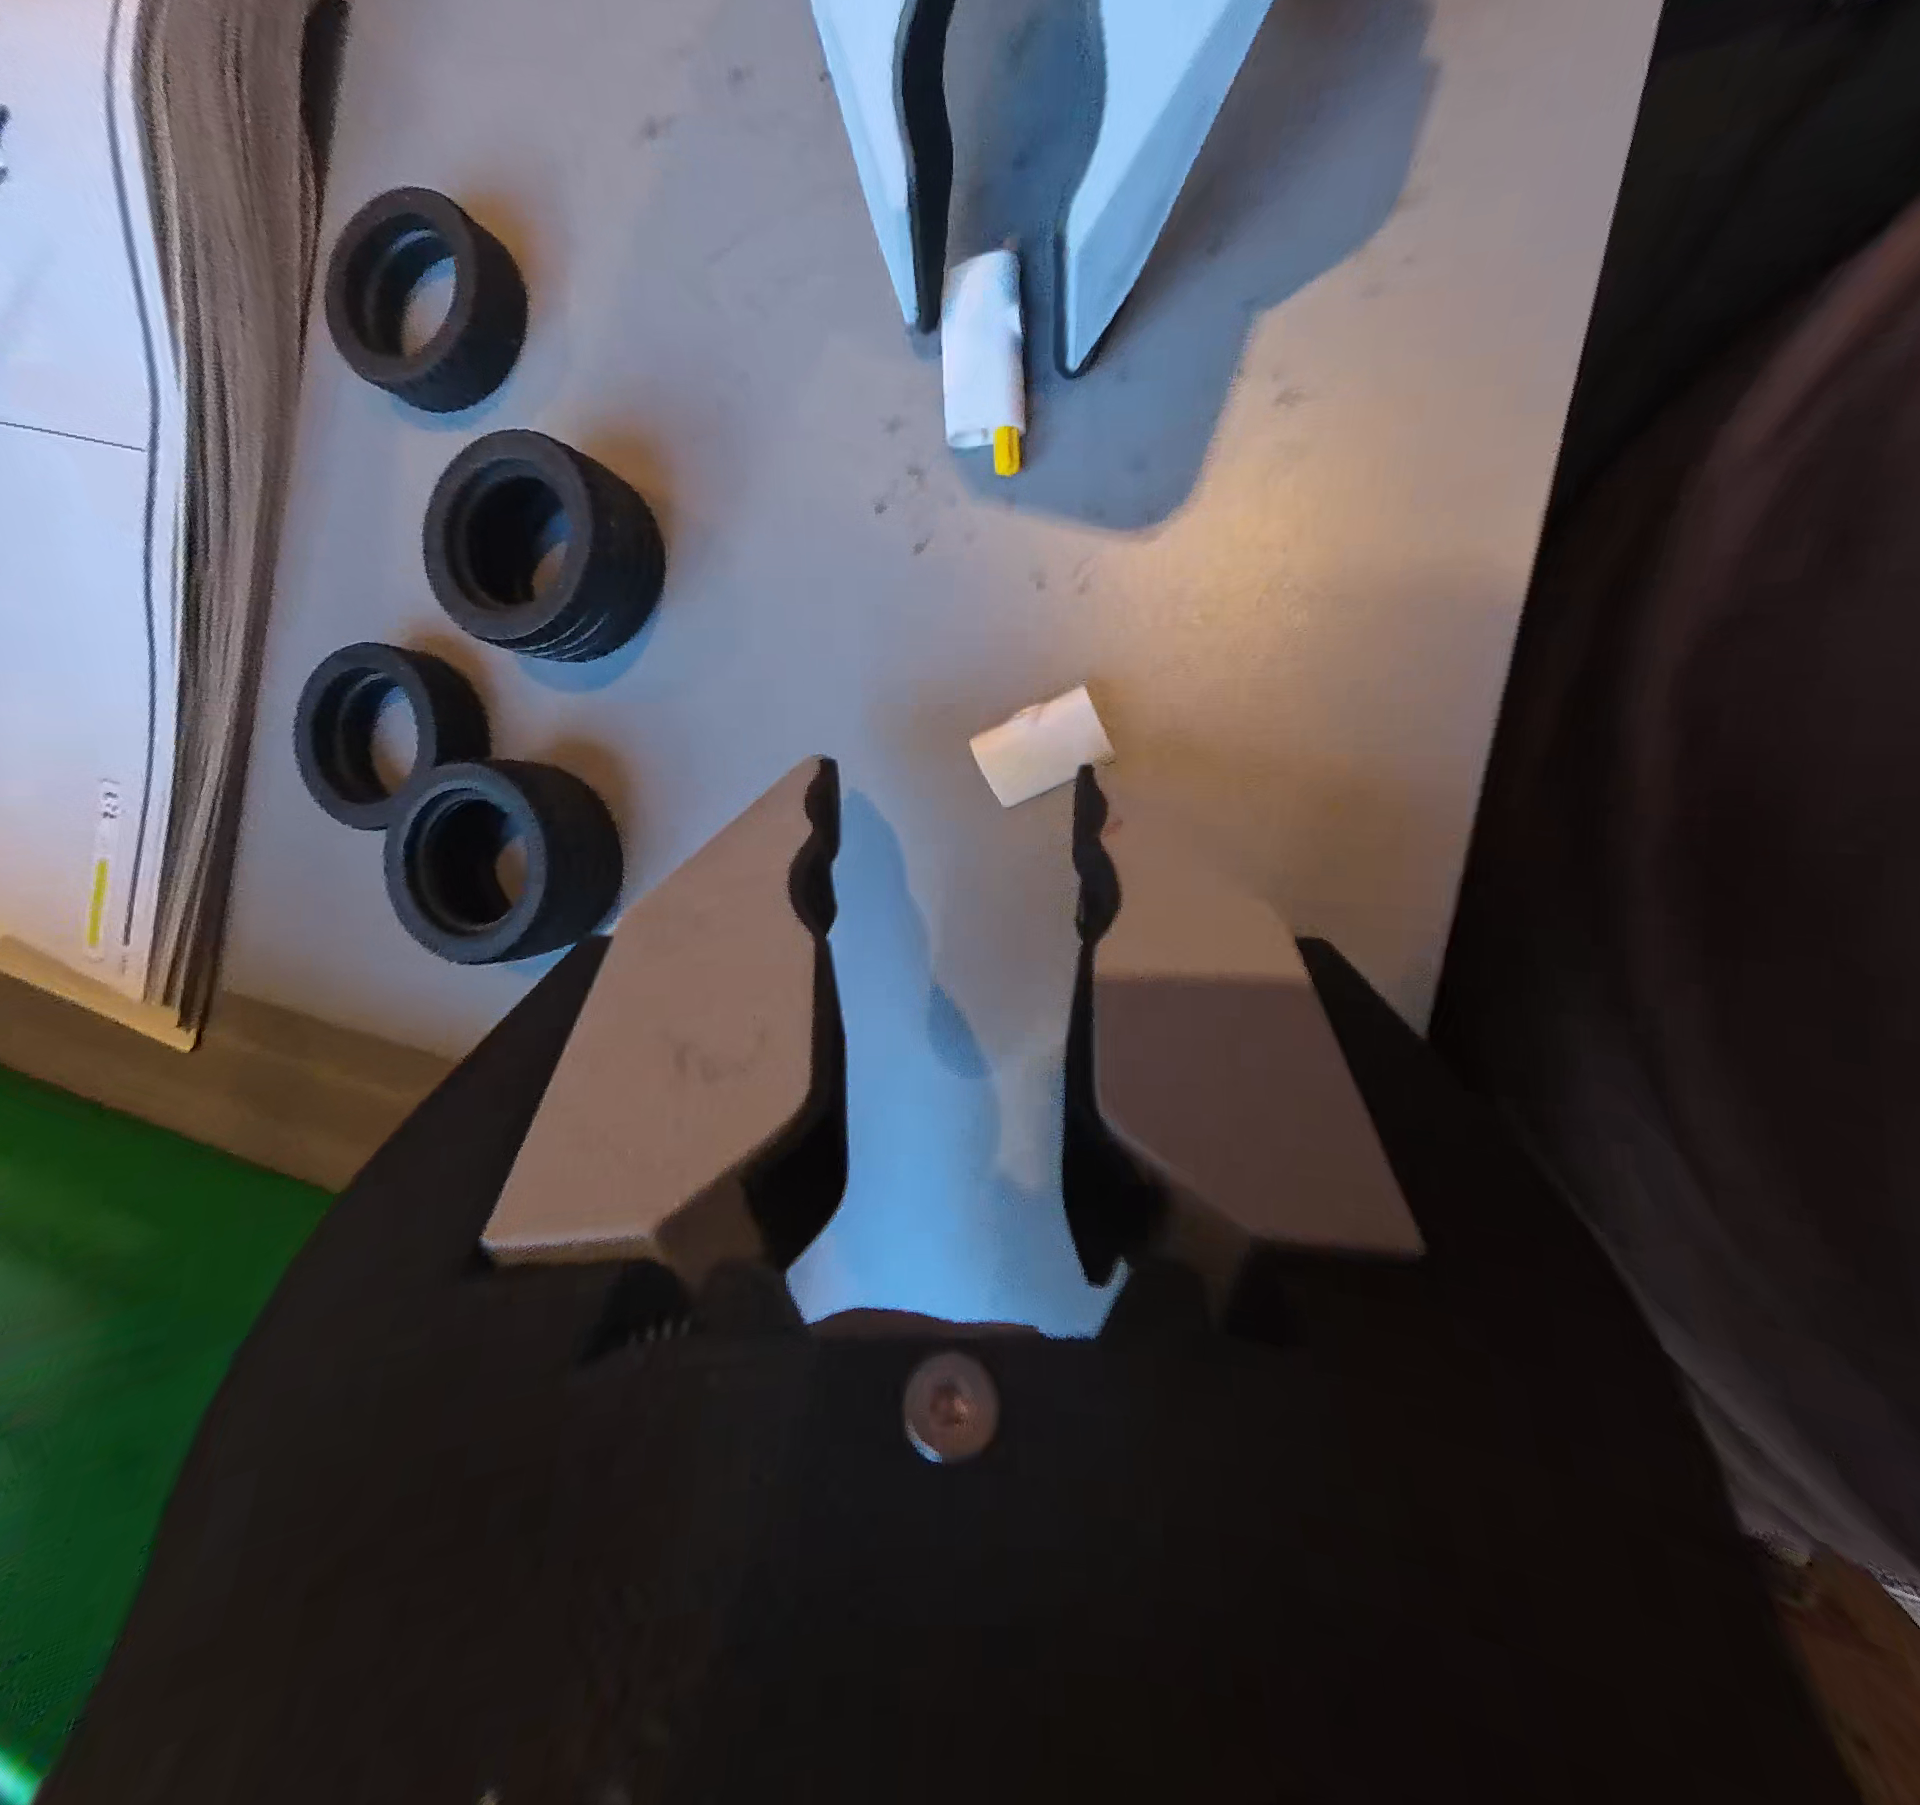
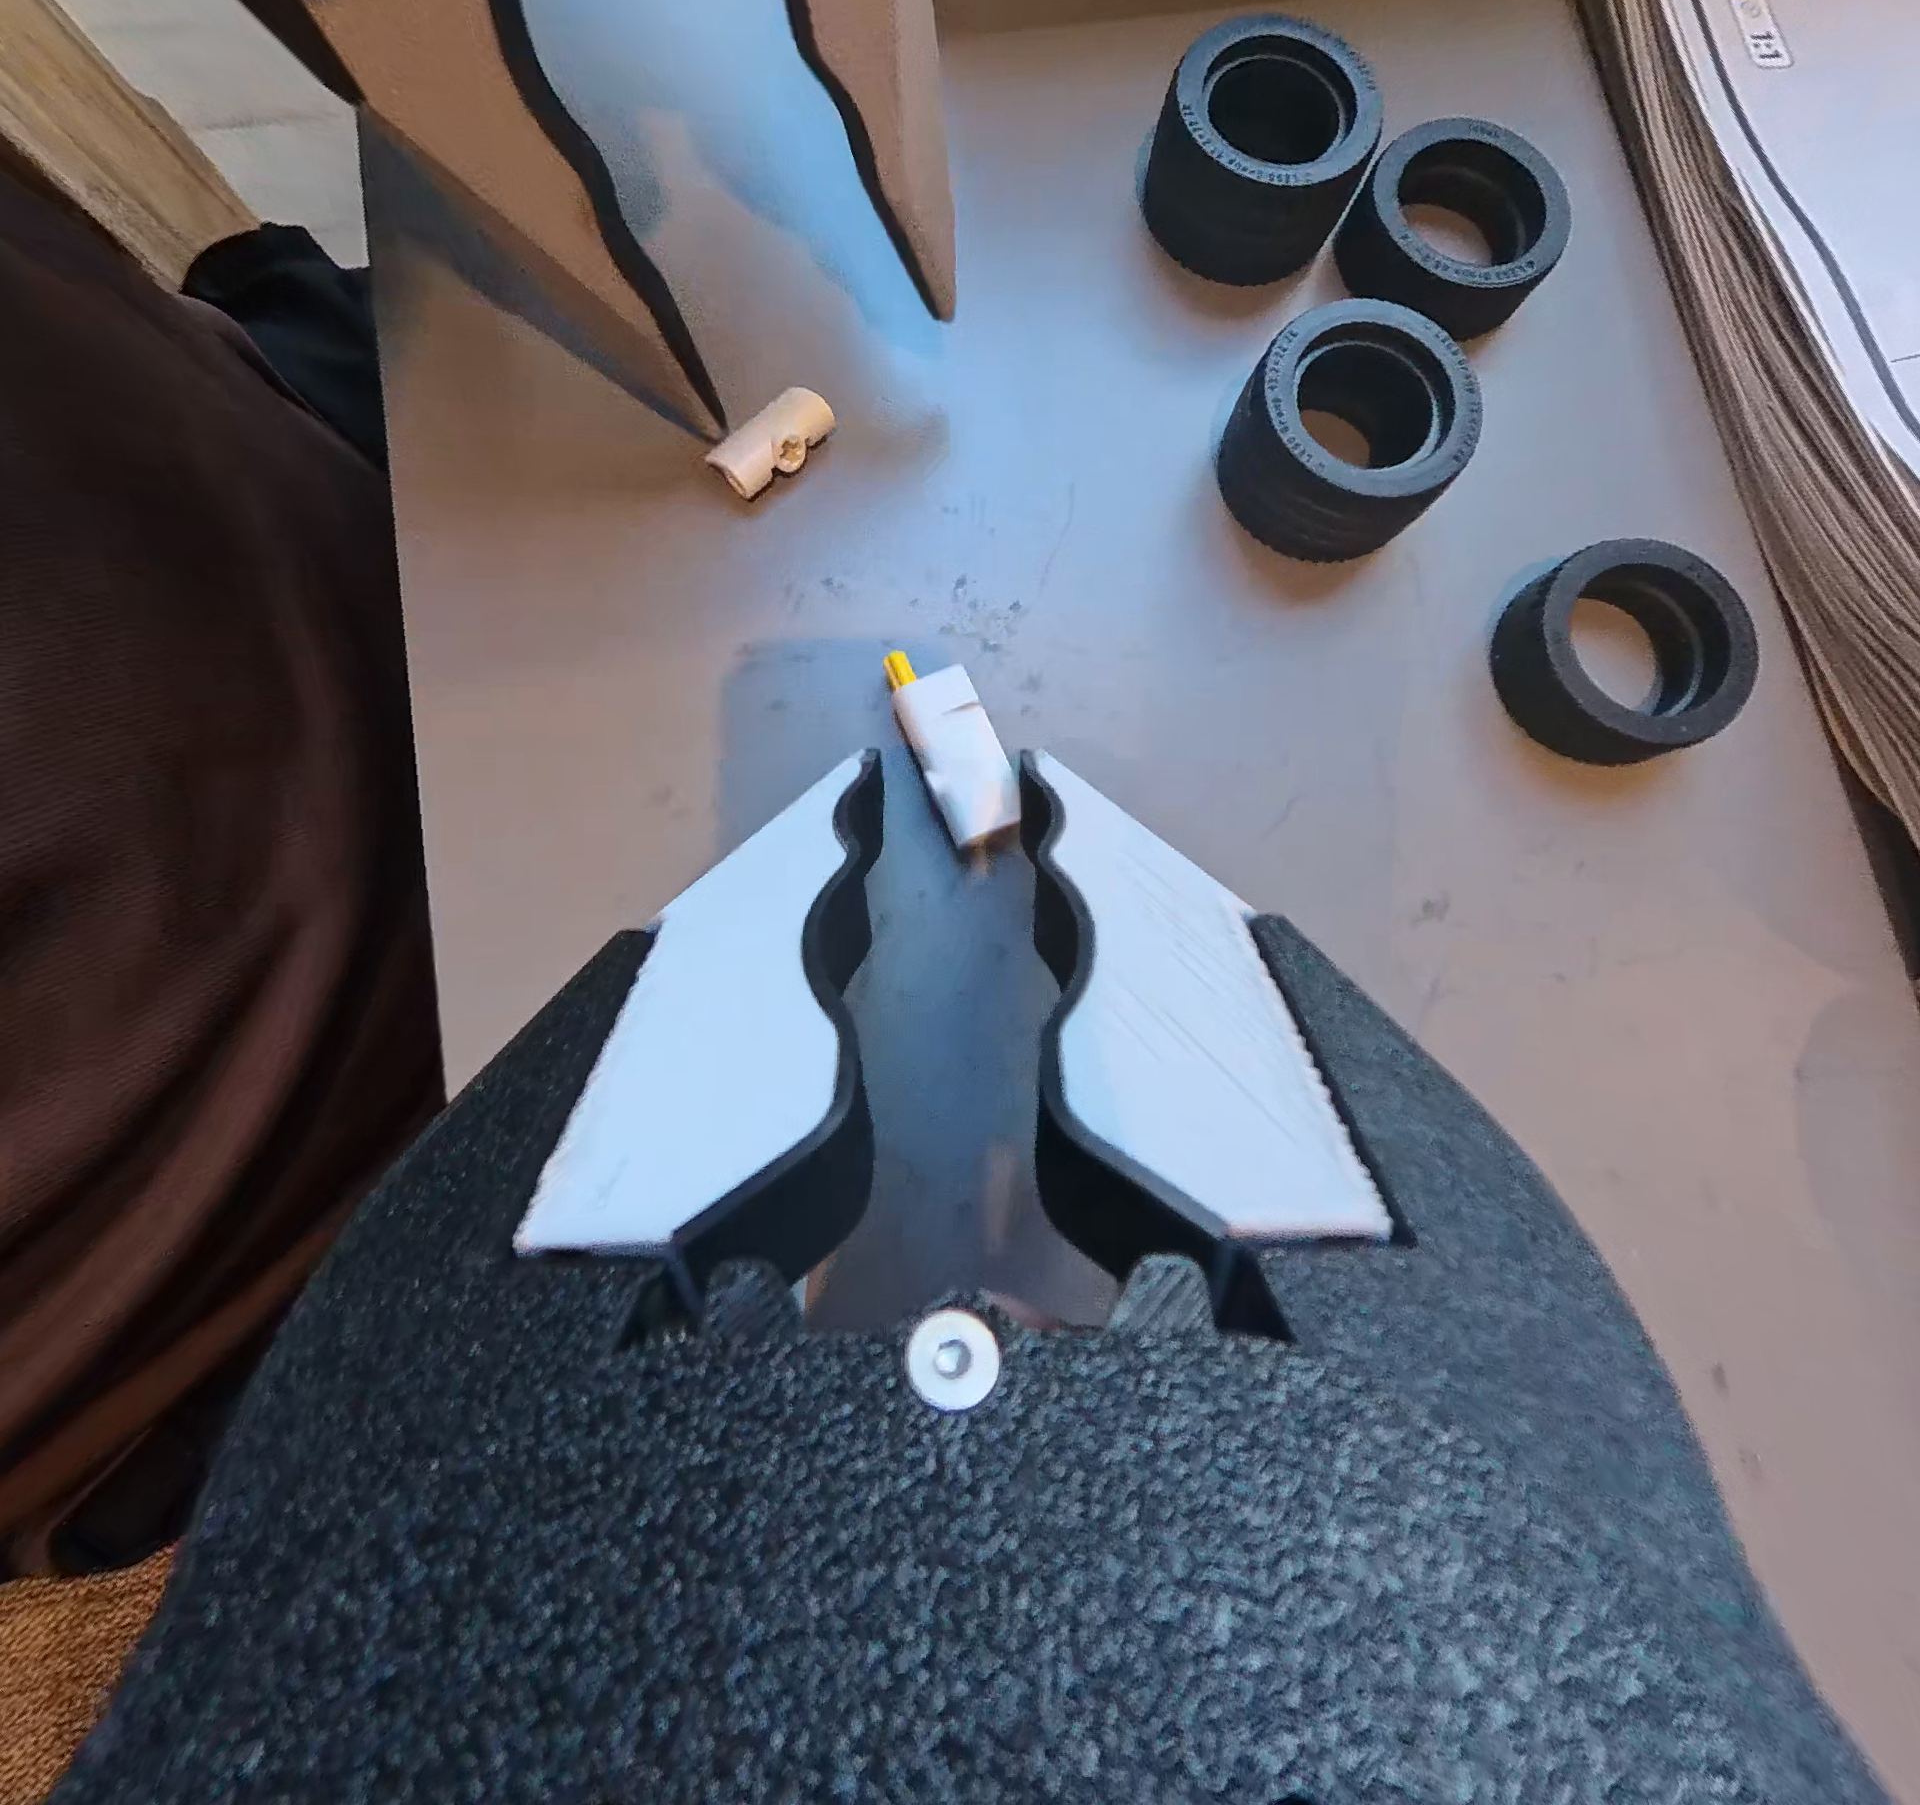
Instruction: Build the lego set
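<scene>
Grey table fills both views. Stack of instruction booklets at 2 o'clock in my right wrist view. Four black tyres just beside it, two touching. My right gripper sits part open around a white connector with yellow pin; contact unclear, probably not clamped. My left gripper is open wide, holding nothing, one fingertip right at a small white cylinder piece at 12 o'clock on the table.
</scene>
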Demonstrator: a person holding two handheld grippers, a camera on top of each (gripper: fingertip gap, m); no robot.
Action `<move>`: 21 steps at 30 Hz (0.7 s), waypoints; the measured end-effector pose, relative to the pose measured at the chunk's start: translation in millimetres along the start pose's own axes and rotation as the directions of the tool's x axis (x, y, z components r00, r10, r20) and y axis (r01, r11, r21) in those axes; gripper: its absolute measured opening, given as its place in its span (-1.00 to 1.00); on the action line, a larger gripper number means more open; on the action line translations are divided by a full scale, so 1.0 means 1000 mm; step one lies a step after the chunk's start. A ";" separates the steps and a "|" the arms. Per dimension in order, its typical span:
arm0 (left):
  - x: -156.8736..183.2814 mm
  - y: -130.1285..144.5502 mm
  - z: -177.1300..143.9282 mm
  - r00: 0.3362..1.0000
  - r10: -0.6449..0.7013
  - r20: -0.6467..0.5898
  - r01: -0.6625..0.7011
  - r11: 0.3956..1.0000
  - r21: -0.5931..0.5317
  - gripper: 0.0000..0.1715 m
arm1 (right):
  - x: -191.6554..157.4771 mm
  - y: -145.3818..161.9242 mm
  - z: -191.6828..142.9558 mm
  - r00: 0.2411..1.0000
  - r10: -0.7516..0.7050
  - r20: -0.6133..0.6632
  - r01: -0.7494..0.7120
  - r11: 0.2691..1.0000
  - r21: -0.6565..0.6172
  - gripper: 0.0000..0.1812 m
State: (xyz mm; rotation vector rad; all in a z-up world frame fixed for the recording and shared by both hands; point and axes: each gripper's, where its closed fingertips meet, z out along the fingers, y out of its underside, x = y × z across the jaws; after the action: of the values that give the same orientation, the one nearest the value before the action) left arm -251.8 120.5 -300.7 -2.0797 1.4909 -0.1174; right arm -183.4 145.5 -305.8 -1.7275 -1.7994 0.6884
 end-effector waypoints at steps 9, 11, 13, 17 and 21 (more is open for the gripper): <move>0.010 -0.001 0.002 0.997 -0.059 -0.059 0.060 0.998 0.014 -0.66 | 0.006 0.003 -0.018 0.999 0.028 -0.036 -0.027 0.999 0.024 -0.71; 0.013 0.000 0.000 0.996 -0.069 -0.052 0.069 0.997 0.013 -0.65 | 0.007 0.003 -0.020 0.999 0.032 -0.041 -0.031 0.999 0.027 -0.71; 0.016 0.001 -0.001 0.996 -0.077 -0.052 0.078 0.997 0.021 -0.66 | 0.008 0.004 -0.020 0.999 0.032 -0.043 -0.031 0.999 0.025 -0.71; 0.019 0.002 -0.003 0.994 -0.088 -0.059 0.089 0.996 0.026 -0.66 | 0.007 0.003 -0.017 0.999 0.029 -0.041 -0.028 0.999 0.022 -0.71; 0.013 0.002 -0.001 0.994 -0.106 -0.038 0.107 0.994 0.016 -0.65 | 0.005 0.002 -0.015 0.999 0.025 -0.040 -0.024 1.000 0.019 -0.71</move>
State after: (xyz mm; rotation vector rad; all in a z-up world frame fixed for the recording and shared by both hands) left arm -249.0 108.5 -303.9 -2.1539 1.3947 -0.2106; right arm -171.7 150.7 -296.5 -1.7421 -1.7425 0.6735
